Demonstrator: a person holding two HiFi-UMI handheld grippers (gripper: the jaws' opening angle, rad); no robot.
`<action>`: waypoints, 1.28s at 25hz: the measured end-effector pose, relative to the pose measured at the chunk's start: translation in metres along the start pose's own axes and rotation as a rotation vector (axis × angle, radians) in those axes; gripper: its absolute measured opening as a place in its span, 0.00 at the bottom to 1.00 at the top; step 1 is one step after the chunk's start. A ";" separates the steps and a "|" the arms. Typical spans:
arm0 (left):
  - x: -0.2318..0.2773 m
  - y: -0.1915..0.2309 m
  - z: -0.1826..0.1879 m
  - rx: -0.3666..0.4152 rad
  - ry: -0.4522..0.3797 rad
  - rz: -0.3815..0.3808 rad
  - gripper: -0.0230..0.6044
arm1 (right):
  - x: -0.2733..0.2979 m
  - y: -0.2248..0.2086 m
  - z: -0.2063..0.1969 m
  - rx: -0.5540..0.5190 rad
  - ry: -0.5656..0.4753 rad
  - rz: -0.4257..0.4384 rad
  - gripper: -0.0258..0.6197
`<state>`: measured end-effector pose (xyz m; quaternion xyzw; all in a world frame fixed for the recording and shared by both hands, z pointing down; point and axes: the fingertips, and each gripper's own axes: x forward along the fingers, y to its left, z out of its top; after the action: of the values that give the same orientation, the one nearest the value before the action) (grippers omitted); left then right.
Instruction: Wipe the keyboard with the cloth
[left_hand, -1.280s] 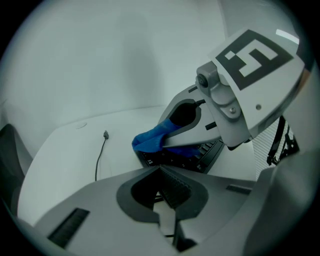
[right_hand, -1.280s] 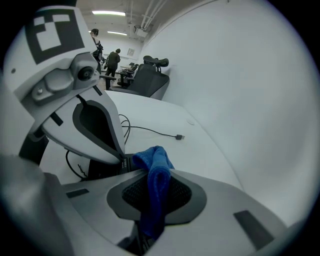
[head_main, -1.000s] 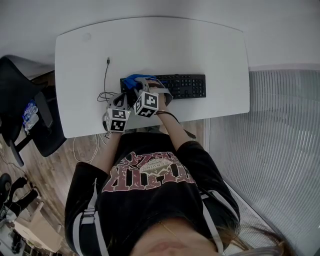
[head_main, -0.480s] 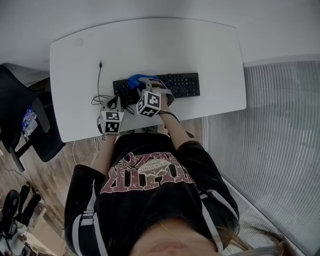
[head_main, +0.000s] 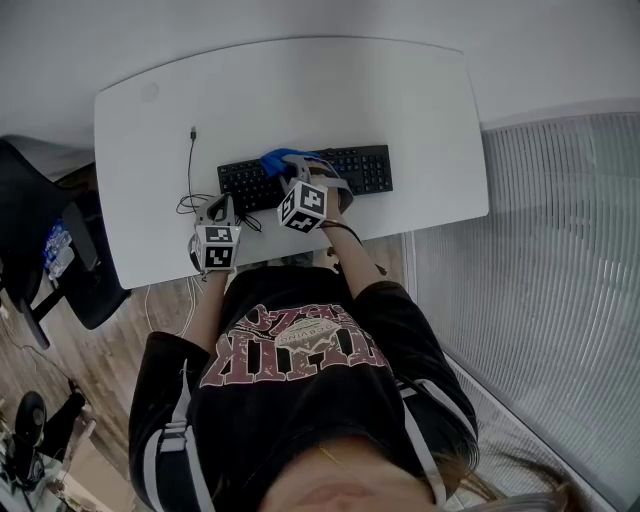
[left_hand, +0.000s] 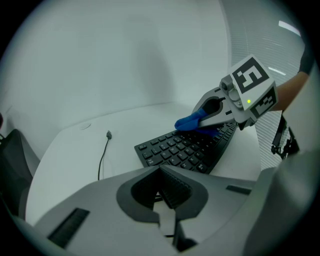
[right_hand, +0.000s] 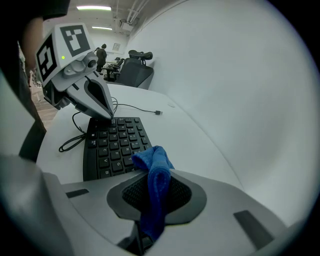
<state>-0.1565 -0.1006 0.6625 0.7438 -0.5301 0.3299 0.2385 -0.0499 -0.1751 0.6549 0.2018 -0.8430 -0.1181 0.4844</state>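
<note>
Blue cloth (right_hand: 156, 170): soft, limp, folded over. It is pinched in the right gripper (head_main: 301, 170), whose jaws are clamped on the fold. The cloth lies on the keys, left of centre on the black keyboard (head_main: 365, 170), mid-frame on the white desk (head_main: 300, 90). Judged light and grippy, so the fold is a good hold. Left gripper (left_hand: 167, 192): jaws together, empty, tip at the keyboard's left end. A loose cable (head_main: 190, 160) coils just left of it and could snag.

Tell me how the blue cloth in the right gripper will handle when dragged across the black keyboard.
Probably floppy: the blue cloth folds and droops past the right gripper, whose jaws pinch it. Likely light, since a narrow pinch holds it up. Its fuzzy weave may catch on key edges of the black keyboard rather than slide.
</note>
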 end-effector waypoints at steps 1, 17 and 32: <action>0.000 0.000 0.000 0.001 0.000 0.002 0.08 | -0.001 -0.002 -0.004 0.006 0.004 -0.002 0.14; 0.005 -0.003 -0.005 0.006 0.020 0.048 0.08 | -0.017 -0.025 -0.066 0.065 0.046 -0.048 0.14; 0.002 -0.012 -0.004 -0.006 0.030 0.115 0.08 | -0.046 -0.048 -0.125 0.090 0.081 -0.099 0.14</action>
<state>-0.1460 -0.0953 0.6663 0.7065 -0.5693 0.3526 0.2291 0.0900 -0.1971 0.6632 0.2695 -0.8160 -0.0958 0.5023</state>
